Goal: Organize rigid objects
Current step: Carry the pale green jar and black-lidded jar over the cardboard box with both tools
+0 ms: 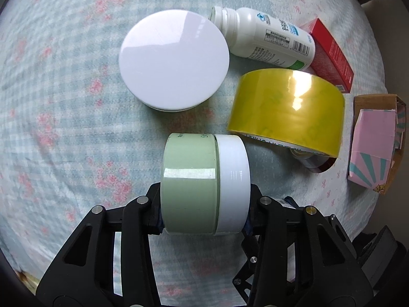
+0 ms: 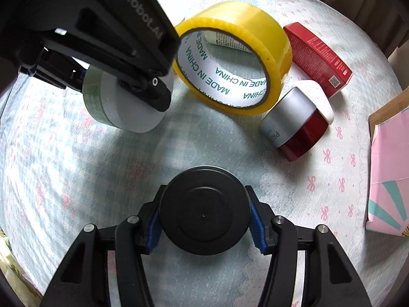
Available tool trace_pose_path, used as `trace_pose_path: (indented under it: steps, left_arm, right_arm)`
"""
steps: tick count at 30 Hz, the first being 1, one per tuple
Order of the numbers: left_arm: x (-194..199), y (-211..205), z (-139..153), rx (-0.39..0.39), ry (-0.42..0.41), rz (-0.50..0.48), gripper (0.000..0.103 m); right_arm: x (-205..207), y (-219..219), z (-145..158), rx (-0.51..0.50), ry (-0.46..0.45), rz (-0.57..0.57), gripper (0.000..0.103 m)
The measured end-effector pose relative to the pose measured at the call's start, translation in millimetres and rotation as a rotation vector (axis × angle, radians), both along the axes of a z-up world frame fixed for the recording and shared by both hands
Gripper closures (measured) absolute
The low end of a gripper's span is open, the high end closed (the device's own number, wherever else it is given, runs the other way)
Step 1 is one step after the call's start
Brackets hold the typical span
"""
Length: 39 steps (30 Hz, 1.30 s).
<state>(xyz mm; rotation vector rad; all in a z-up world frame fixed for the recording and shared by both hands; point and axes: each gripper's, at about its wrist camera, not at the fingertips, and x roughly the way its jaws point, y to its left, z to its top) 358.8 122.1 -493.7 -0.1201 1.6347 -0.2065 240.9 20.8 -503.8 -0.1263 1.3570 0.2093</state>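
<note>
Because the left gripper [image 1: 205,220] clamps the green jar [image 1: 204,184] by its flat ends, slippage could drop it; the right gripper [image 2: 204,220] grips the black jar [image 2: 204,209] between its pads

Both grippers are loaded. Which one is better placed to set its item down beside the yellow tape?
Left. Its green-and-white jar already sits next to the yellow tape roll; the right gripper holds the black round tin further back.

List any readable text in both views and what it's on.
"MADE IN CHINA", repeated: inner core of the yellow tape.
"...enRobot.AI", start cut off: left gripper body.
"PRO...", rest hidden: silver and red jar.
White bottle, red box, green jar: print too small to read.
</note>
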Motion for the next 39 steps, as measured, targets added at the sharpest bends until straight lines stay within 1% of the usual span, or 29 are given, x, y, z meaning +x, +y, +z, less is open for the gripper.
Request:
trace_pose_path:
  steps: [2,3,7,9,10,13,15,16,18,19,20,21,22,23,24,25,26,28,29,30,31,32,34,37,39]
  left_arm:
    - [2,2,11,-0.004,-0.017,0.005,0.064]
    - [-5,8,21,-0.006,-0.024,0.007,0.064]
    - [-9,17,41,-0.023,-0.060,0.017,0.064]
    - [-19,25,56,-0.033,-0.081,0.024,0.064]
    - [-31,21,61,-0.037,-0.090,0.028,0.064]
    - [-43,29,82,-0.061,-0.120,0.041,0.064]
    - [-55,33,102,-0.075,-0.142,0.043,0.064]
    - [-60,35,112,-0.081,-0.152,0.043,0.064]
    - [-69,36,140,-0.098,-0.178,0.042,0.064]
    - [-79,42,155,-0.105,-0.193,0.039,0.064]
    - [-81,43,164,-0.109,-0.205,0.036,0.064]
    - [-86,45,174,-0.119,-0.217,0.031,0.064]
    - [-92,47,187,-0.127,-0.229,0.027,0.064]
    - [-96,47,198,-0.136,-0.239,0.023,0.064]
    - [-103,47,211,-0.146,-0.251,0.018,0.064]
    - [-104,37,216,-0.150,-0.262,0.014,0.064]
    - [-110,36,227,-0.157,-0.277,0.006,0.064]
    - [-111,17,241,-0.166,-0.300,-0.008,0.064]
    - [-116,13,252,-0.174,-0.314,-0.014,0.064]
    - [-119,8,262,-0.181,-0.324,-0.018,0.064]
    - [-111,-11,256,-0.184,-0.334,-0.021,0.064]
    - [-110,-19,259,-0.188,-0.344,-0.026,0.064]
    - [-114,-34,274,-0.194,-0.367,-0.040,0.064]
    - [-118,-59,286,-0.197,-0.393,-0.052,0.064]
    - [-122,-80,293,-0.197,-0.406,-0.055,0.064]
  right_arm:
    - [0,2,7,0.001,-0.007,-0.004,0.050]
    - [1,6,12,0.000,-0.009,-0.005,0.050]
    - [-1,2,27,0.003,-0.027,-0.016,0.050]
    - [-8,4,36,0.006,-0.038,-0.022,0.050]
    - [-9,-1,40,0.009,-0.044,-0.028,0.050]
    - [-15,-7,56,0.017,-0.053,-0.045,0.050]
    - [-19,-12,70,0.024,-0.059,-0.057,0.050]
    - [-19,-22,77,0.031,-0.060,-0.066,0.050]
    - [-23,-28,94,0.043,-0.064,-0.084,0.050]
    - [-27,-31,109,0.045,-0.072,-0.096,0.050]
    - [-28,-36,121,0.046,-0.077,-0.103,0.050]
    - [-34,-34,138,0.048,-0.082,-0.111,0.050]
    - [-44,-32,165,0.057,-0.085,-0.126,0.050]
    - [-48,-34,181,0.067,-0.084,-0.138,0.050]
    - [-54,-39,189,0.077,-0.083,-0.149,0.050]
    - [-57,-46,204,0.082,-0.087,-0.161,0.050]
    - [-62,-37,210,0.082,-0.093,-0.168,0.050]
    - [-64,-48,227,0.085,-0.107,-0.176,0.050]
    - [-66,-51,235,0.084,-0.113,-0.180,0.050]
    - [-65,-44,238,0.083,-0.115,-0.185,0.050]
    - [-64,-48,244,0.085,-0.119,-0.193,0.050]
    - [-62,-52,251,0.085,-0.126,-0.201,0.050]
    - [-57,-72,271,0.082,-0.141,-0.215,0.050]
    - [-46,-108,294,0.080,-0.163,-0.233,0.050]
    - [-39,-133,301,0.087,-0.173,-0.242,0.050]
